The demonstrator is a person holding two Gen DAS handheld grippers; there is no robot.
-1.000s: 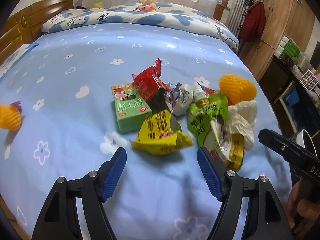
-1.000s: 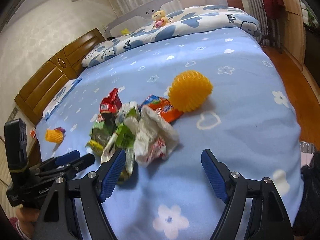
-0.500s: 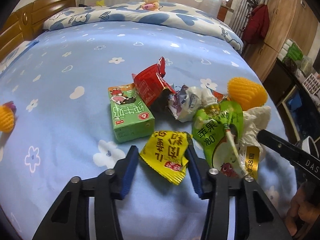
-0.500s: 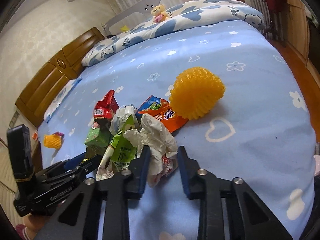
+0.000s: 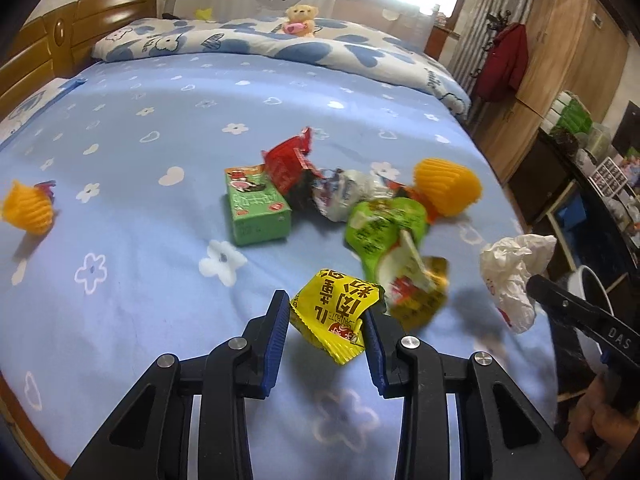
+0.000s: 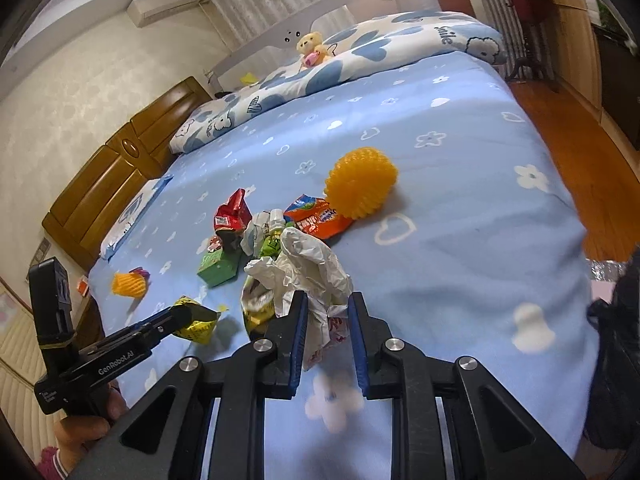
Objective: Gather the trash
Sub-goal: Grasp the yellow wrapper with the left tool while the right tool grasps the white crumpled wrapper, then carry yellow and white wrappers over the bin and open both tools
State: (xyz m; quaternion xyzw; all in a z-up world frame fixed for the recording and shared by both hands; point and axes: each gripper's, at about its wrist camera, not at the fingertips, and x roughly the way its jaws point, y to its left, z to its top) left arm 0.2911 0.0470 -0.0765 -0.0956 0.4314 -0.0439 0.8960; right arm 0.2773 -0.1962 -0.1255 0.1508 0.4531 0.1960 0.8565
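Observation:
A heap of trash lies on the blue bedsheet: a green carton, a red wrapper, a silvery wrapper, a green pouch and an orange foam net. My left gripper has a yellow snack wrapper between its pads, lifted off the sheet, and its jaws are closing. My right gripper is also closing and pinches a crumpled white plastic bag that hangs above the bed. An orange wrapper lies beside the foam net.
A smaller yellow foam net lies alone at the far left. A patterned quilt with a teddy bear lies at the bed's head, by the wooden headboard. Wardrobes and a white round rim stand beyond the right edge.
Both grippers went from wide open to closed on their items. The yellow wrapper and the white bag have come up off the sheet and away from the heap.

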